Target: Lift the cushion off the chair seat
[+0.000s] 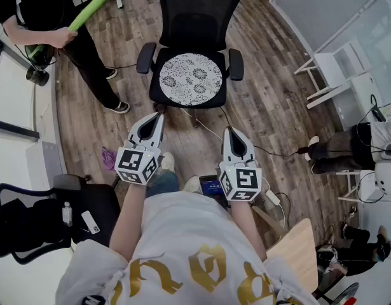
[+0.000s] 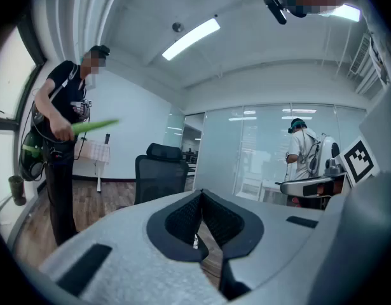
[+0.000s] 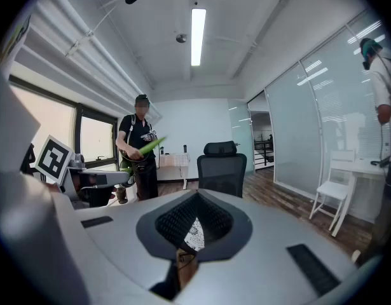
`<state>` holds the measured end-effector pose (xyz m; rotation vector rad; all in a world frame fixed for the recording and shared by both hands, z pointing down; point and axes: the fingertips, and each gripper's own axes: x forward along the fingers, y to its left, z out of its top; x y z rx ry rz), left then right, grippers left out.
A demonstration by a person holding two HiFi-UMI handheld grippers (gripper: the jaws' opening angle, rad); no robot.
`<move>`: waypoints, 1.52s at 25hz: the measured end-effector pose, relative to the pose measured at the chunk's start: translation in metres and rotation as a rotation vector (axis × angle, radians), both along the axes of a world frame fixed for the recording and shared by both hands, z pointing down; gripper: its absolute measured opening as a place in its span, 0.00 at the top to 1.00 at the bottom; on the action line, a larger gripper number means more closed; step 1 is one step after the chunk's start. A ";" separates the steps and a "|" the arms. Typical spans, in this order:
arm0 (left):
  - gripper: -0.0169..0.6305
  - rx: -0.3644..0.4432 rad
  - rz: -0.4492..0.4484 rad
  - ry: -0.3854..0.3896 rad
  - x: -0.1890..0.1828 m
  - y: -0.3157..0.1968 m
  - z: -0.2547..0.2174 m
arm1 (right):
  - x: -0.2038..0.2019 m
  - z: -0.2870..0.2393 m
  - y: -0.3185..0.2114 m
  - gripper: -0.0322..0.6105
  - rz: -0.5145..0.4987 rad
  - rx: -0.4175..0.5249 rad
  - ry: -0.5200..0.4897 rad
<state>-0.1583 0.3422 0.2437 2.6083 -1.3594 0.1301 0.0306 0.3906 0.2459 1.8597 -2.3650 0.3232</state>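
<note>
A round white cushion (image 1: 190,78) with a dark floral print lies on the seat of a black office chair (image 1: 196,11) at the top middle of the head view. My left gripper (image 1: 159,115) is shut and empty, a short way in front of the seat's near left corner. My right gripper (image 1: 228,131) is also shut and empty, a little further back on the right. Both point at the chair, touching nothing. The chair (image 2: 160,173) stands beyond my left gripper (image 2: 201,193) in the left gripper view. In the right gripper view, a bit of the cushion (image 3: 195,231) shows behind my right gripper (image 3: 196,196).
A person in black (image 1: 42,18) holding a green tube (image 1: 87,8) stands left of the chair. Another black chair (image 1: 49,215) is at the lower left. White folding furniture (image 1: 335,68) and a seated person (image 1: 348,148) are on the right. Cables (image 1: 271,150) run over the wooden floor.
</note>
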 end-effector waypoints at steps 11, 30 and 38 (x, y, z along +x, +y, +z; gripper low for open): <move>0.96 0.024 0.021 0.006 0.006 0.005 -0.003 | 0.004 0.002 0.002 0.93 -0.006 -0.002 -0.001; 0.96 0.000 -0.013 -0.018 0.006 0.006 -0.006 | 0.018 0.009 0.007 0.93 -0.005 -0.005 -0.135; 0.96 -0.013 -0.031 -0.011 0.005 -0.031 0.003 | 0.025 0.015 -0.028 0.93 -0.010 -0.018 -0.143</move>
